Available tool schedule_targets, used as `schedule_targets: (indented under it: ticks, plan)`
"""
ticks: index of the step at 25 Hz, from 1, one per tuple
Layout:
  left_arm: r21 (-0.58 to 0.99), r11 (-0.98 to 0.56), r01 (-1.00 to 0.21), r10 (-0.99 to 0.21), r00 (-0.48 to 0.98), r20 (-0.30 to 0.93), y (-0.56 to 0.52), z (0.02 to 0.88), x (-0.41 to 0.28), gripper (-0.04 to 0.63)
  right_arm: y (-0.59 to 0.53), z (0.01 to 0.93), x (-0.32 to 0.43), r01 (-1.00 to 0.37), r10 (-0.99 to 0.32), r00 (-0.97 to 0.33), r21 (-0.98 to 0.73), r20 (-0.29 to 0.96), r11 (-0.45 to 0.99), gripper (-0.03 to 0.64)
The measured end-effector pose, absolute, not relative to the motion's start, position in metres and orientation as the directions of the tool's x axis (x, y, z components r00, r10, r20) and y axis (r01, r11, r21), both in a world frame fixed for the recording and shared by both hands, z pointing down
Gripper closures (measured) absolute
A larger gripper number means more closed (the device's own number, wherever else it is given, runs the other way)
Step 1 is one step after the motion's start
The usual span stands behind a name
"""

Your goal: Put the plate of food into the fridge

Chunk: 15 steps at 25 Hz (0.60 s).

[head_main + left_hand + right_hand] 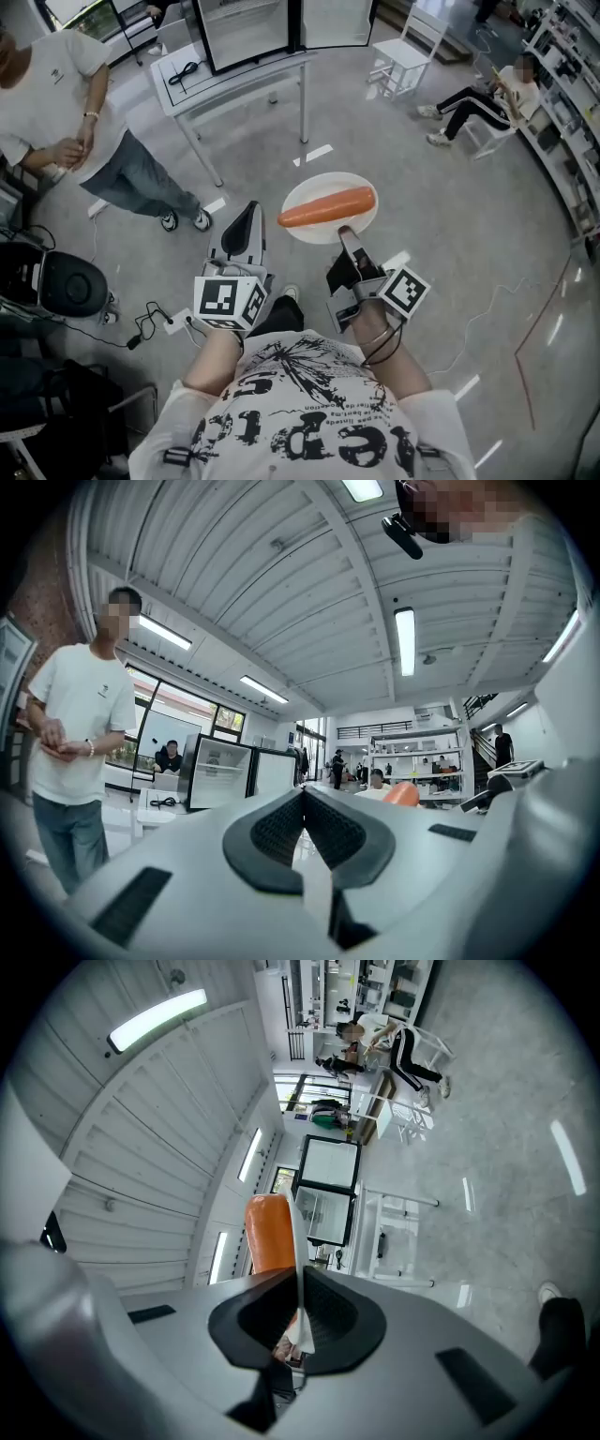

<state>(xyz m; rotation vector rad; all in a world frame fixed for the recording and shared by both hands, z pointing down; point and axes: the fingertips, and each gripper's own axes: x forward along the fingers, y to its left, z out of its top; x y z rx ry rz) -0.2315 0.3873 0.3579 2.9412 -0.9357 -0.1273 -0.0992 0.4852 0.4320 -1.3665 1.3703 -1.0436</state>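
A white plate (309,232) carrying one large orange carrot (326,207) hangs in the air above the floor. My right gripper (344,231) is shut on its near rim. In the right gripper view the plate (297,1241) shows edge-on between the pads, with the carrot (269,1232) on its left face. My left gripper (246,212) is held beside the plate's left, shut and empty; its pads (281,829) meet with nothing between them. The black-framed fridge (246,28) stands on a white table (234,80) ahead, its glass door (217,772) facing me.
A person in a white shirt (66,112) stands at the left near the table. Another person (487,98) sits at the far right beside shelving. A white chair (405,56) stands past the table. Cables and a power strip (173,325) lie on the floor at my left.
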Motion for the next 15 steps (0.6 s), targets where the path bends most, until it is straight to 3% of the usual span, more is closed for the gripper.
schedule_targets:
  ticks: [15]
  plan:
    - [0.083,-0.847,-0.525,-0.530,0.845,-0.074,0.173,0.342,-0.118,0.589,0.288,0.405,0.008,-0.241,-0.994,0.097,-0.970,-0.060,0.035,0.597]
